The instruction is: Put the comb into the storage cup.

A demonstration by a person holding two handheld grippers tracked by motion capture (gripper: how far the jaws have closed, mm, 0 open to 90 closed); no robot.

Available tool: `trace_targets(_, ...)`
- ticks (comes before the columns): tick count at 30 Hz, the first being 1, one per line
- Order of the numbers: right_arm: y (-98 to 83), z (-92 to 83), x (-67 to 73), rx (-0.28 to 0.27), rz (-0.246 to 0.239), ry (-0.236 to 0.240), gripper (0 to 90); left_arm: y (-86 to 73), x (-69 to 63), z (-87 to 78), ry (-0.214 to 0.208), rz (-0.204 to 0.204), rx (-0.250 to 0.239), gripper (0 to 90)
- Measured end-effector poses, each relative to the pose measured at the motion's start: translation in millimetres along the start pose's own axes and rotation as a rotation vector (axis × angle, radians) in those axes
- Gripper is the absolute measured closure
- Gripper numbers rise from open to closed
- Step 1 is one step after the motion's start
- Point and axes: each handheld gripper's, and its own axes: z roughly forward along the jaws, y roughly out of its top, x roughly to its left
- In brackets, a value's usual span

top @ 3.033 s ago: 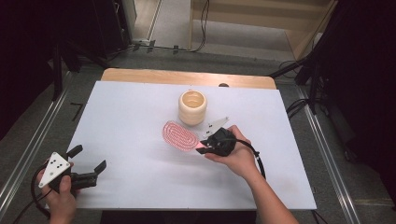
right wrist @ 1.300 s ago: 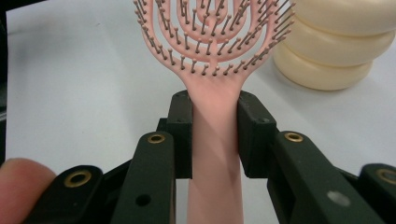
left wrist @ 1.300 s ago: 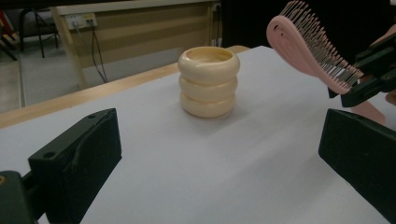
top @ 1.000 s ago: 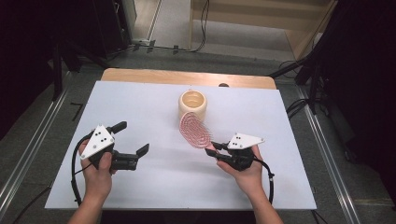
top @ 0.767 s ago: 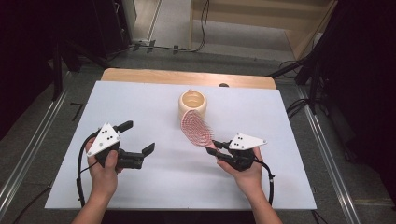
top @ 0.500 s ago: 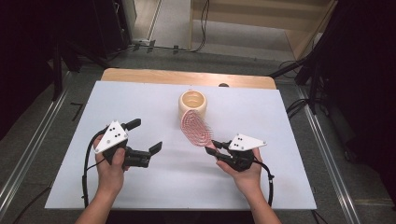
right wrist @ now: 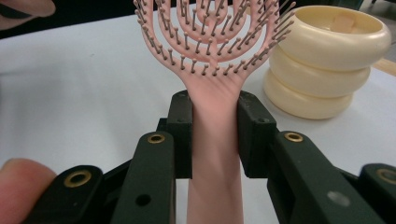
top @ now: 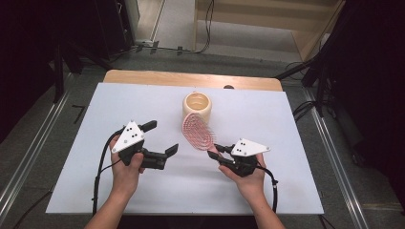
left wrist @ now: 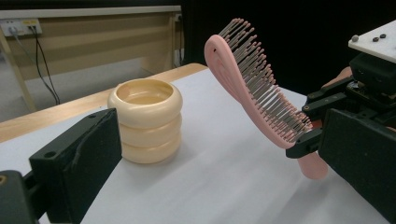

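Holding the pink hairbrush (top: 197, 132) by its handle, the right gripper (top: 220, 153) sits lower right of centre in the high view; in the right gripper view its pads (right wrist: 182, 133) press both sides of the handle, so the grip is firm and closed on it. Brush head is tilted up off the white table (top: 286, 143), bristles toward the left side of the frame, its far tip near the cream ringed cup (top: 196, 105) at upper centre; touching or just apart, cannot tell.

Left gripper (top: 162, 143) is at centre left, jaws wide apart with nothing between them. In the left gripper view the brush (left wrist: 254, 88) stands at right of frame and the cup (left wrist: 146, 119) at centre.

Judgement: pick-up of the brush looks done. Left to do, probably: a hand-over to the open left gripper or standing the brush in the cup. Neither has begun.
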Motion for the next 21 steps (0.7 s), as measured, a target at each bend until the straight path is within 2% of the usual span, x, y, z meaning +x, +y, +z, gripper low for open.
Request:
trace_targets(4,0.6,-0.6,0.5,-0.013,-0.002,0.005,68.1,1.6,-3.2,4.7,-0.003,-0.021,-0.002,0.0)
trace_targets(6,0.7,-0.8,0.8,-0.018,-0.003,0.001,68.1,2.8,-5.4,6.7,0.009,-0.031,-0.004,4.7)
trace_targets(9,0.7,0.0,1.4,-0.018,-0.007,0.000,68.1,4.1,-8.3,9.7,-0.006,-0.033,-0.004,5.2)
trace_targets(12,0.9,1.2,2.8,-0.019,-0.010,0.004,68.1,5.9,-11.9,12.9,0.001,-0.039,-0.003,7.5)
trace_targets(14,1.0,2.1,3.9,-0.019,-0.007,0.006,68.1,7.5,-14.8,14.8,0.010,-0.043,-0.003,11.9)
trace_targets(19,1.3,3.2,5.2,-0.015,-0.010,0.009,68.1,9.8,-19.5,18.5,0.003,-0.062,-0.013,17.4)
trace_targets(21,1.4,3.8,5.8,-0.017,-0.012,0.011,68.1,10.3,-21.6,19.5,-0.012,-0.067,-0.021,21.6)
